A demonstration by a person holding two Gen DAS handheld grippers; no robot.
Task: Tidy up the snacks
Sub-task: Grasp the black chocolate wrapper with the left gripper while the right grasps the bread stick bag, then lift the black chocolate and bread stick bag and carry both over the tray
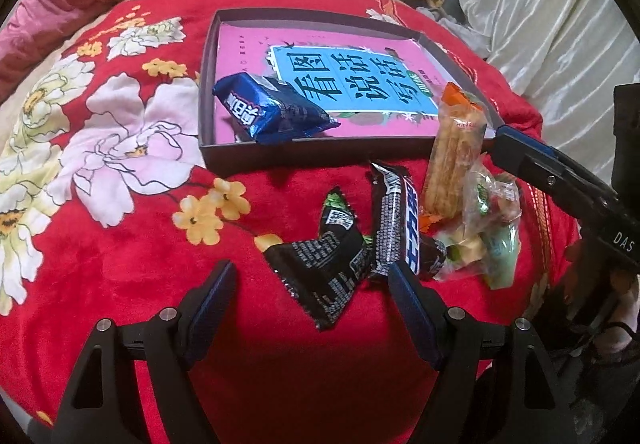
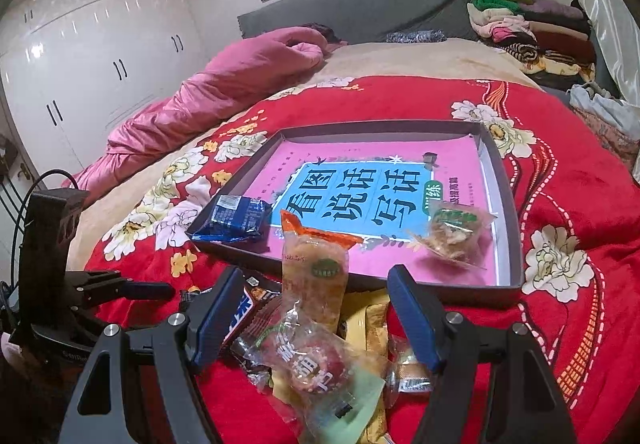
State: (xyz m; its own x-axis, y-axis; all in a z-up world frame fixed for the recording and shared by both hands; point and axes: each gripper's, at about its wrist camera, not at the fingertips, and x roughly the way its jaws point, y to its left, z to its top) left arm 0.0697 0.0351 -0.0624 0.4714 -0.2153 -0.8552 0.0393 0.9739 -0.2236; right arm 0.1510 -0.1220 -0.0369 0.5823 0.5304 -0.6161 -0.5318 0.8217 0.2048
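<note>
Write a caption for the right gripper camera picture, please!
Open right gripper over a snack pile, beside a box holding two snacks.

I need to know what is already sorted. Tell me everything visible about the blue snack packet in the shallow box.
The blue glossy foil snack packet is a sealed, puffy pillow pack with white lettering and crimped ends. It lies tilted in the near left corner of the shallow dark cardboard box, leaning on its wall and resting on the pink-and-blue book cover. Neither gripper touches it.

Two snacks [image 2: 236, 218] in one tray [image 2: 516, 244]; two tongs [image 2: 310, 318].
</note>
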